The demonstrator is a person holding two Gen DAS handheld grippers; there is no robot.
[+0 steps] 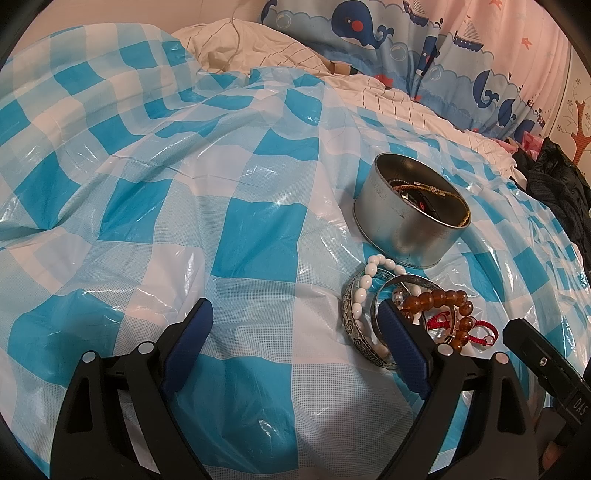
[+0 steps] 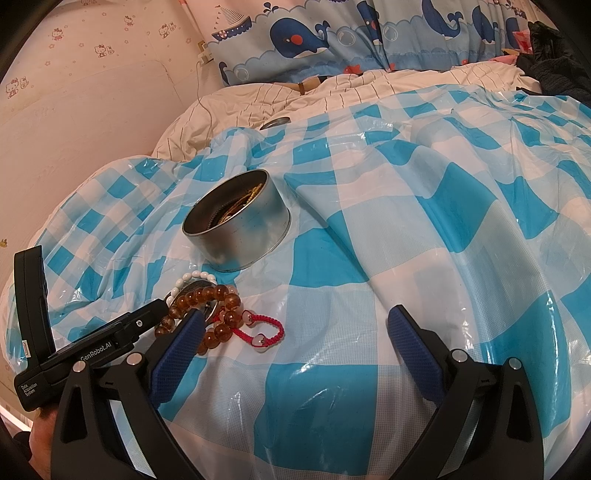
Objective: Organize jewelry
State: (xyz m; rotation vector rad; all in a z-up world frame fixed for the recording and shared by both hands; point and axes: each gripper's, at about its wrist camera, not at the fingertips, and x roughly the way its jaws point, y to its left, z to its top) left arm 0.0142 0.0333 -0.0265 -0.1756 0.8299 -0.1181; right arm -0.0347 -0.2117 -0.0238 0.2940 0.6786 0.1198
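A round metal tin (image 1: 410, 225) (image 2: 240, 229) stands on the blue-and-white checked plastic sheet, with a gold chain and other pieces inside. In front of it lies a heap of jewelry: a white bead bracelet (image 1: 365, 286) (image 2: 194, 277), two silver bangles (image 1: 354, 328), an amber bead bracelet (image 1: 439, 299) (image 2: 207, 295) and a red cord bracelet (image 1: 480, 330) (image 2: 266, 328). My left gripper (image 1: 297, 325) is open, its right finger lying over the bangles. My right gripper (image 2: 295, 328) is open with the red cord between its fingers; its left finger covers part of the amber beads.
The checked sheet (image 1: 184, 184) covers a rumpled bed. A whale-print pillow (image 2: 332, 33) and striped bedding (image 2: 258, 99) lie behind. Dark clothing (image 1: 554, 192) sits at the right edge. A small metal lid (image 2: 275, 123) rests on the bedding. A hand shows at the lower left.
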